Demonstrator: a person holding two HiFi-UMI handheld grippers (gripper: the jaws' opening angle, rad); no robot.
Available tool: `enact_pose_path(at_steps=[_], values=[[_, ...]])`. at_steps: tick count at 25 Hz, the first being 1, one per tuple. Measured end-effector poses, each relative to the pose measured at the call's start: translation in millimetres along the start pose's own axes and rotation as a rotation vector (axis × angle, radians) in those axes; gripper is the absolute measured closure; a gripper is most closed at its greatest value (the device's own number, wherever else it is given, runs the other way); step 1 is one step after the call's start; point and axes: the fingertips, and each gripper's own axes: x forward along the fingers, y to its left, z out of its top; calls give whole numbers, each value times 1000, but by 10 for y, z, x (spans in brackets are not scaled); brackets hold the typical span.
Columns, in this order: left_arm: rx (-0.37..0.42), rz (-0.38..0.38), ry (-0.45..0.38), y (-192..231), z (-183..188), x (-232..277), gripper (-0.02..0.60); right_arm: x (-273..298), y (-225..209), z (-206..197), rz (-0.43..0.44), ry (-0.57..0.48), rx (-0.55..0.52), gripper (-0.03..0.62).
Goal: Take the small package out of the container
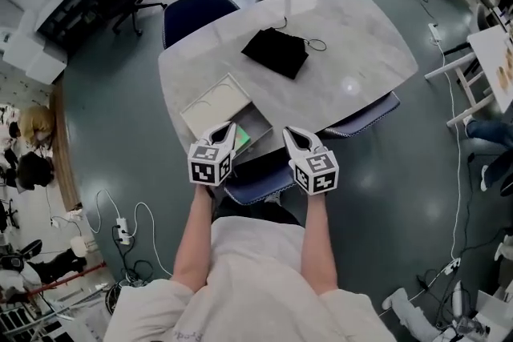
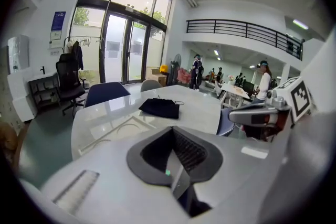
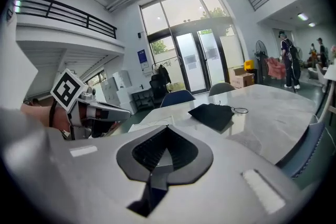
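Observation:
An open white box (image 1: pixel 210 104) lies at the near left corner of the marble table (image 1: pixel 353 52). In its grey tray (image 1: pixel 258 126) lies a small green package (image 1: pixel 241 139). My left gripper (image 1: pixel 232 128) hovers just over the tray's near edge, its jaws shut and empty. My right gripper (image 1: pixel 289 133) hangs beside it to the right, past the table's edge, jaws together with nothing in them. In the left gripper view the shut jaws (image 2: pixel 173 129) point across the table. The right gripper view shows its shut jaws (image 3: pixel 167 128) and the left gripper (image 3: pixel 97 111) alongside.
A black drawstring pouch (image 1: pixel 276 52) lies mid-table, also seen in the gripper views (image 2: pixel 160 107) (image 3: pixel 212 114). Blue chairs stand at the far side (image 1: pixel 196 8) and under the near edge (image 1: pixel 260 182). Cables (image 1: pixel 120 228) trail on the floor to the left.

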Motion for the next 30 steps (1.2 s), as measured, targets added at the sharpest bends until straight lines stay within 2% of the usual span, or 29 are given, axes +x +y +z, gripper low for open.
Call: enact_pose_path(at_steps=[6,10,16,19,23,27,30], values=[[15,10,64,94,-240,-3,528,281,66,-104,50,24,-5,595],[17,6,100,197,-396,-6,528,488,279,-219,107,69,-25,595],[31,-19,172,284,-671,200,528,738,379,-366,146,145,-68,595],[68,-2,223,328,-846,244,528,795,439,-382,167,171,-89,595],[172,13,289,275,-1027,256,528,844,484,-447,198,207,-87,595],[170,16,321,267,-1239,308,525,858,513,-638,232,263,-101,595],[175,16,340,297,-1309,329,499,875,522,-709,235,285,-117,595]])
